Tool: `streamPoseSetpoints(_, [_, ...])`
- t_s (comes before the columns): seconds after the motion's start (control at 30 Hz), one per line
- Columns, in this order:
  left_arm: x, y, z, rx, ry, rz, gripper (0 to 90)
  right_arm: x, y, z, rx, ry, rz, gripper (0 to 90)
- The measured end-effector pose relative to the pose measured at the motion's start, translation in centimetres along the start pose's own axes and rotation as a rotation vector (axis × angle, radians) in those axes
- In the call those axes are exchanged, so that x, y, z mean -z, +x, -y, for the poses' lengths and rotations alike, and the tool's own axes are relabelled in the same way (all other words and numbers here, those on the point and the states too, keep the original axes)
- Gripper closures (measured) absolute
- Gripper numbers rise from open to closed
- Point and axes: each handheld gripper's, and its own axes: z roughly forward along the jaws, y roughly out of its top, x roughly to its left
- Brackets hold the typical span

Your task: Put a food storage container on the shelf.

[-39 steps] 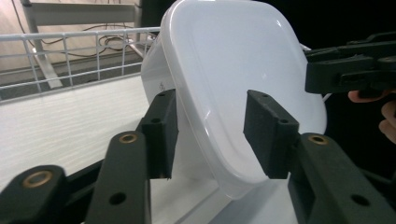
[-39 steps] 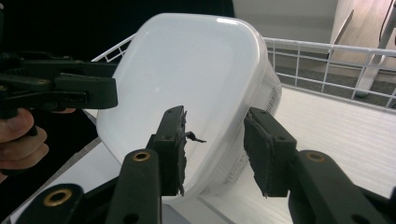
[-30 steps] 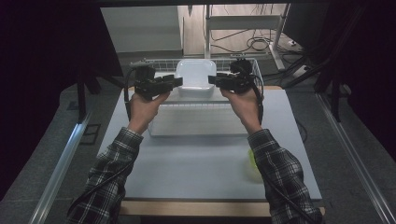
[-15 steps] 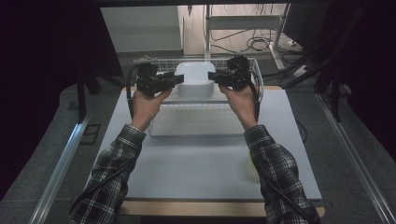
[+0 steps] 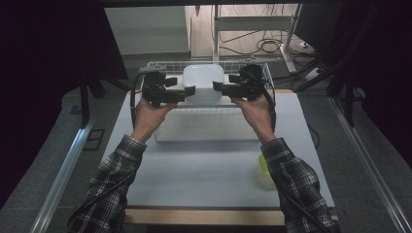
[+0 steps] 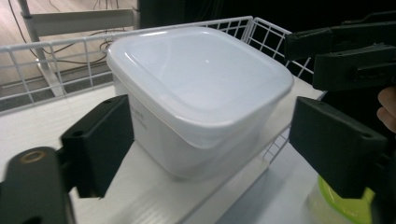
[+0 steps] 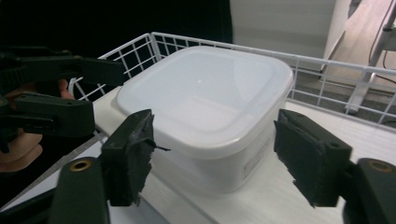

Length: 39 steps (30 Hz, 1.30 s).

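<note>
While both tongs gape empty, lidded white container (image 5: 203, 82) sits between left gripper (image 5: 187, 91) and right gripper (image 5: 217, 87), equally near.

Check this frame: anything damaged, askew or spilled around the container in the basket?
One oddity: the pad on one jaw of the right tongs looks torn and ragged. The white lidded plastic container sits upright in the white wire basket, lid seated, nothing spilled.

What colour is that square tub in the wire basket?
The square plastic tub is translucent white, clearest in the left gripper view.
</note>
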Motion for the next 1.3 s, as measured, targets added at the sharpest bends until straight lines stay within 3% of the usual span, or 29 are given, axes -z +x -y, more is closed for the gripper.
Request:
streamPoseSetpoints(0.4, [1.4,-1.6,2.3,-0.072,0.010,0.020,4.3,1.5,1.1,2.1,0.052,-0.001,-0.043,17.3])
streamPoseSetpoints(0.53, [1.9,-2.3,3.0,-0.099,0.035,0.019,3.2,2.0,1.4,2.9,0.061,0.000,-0.055,14.8])
streamPoseSetpoints(0.73, [2.7,-3.6,4.2,-0.153,0.029,0.001,2.2,2.6,2.0,3.9,0.092,0.013,-0.064,11.6])
streamPoseSetpoints(1.3, [3.8,-5.1,7.7,-0.186,0.028,0.055,3.4,4.1,2.8,7.0,0.148,0.027,-0.077,8.0])
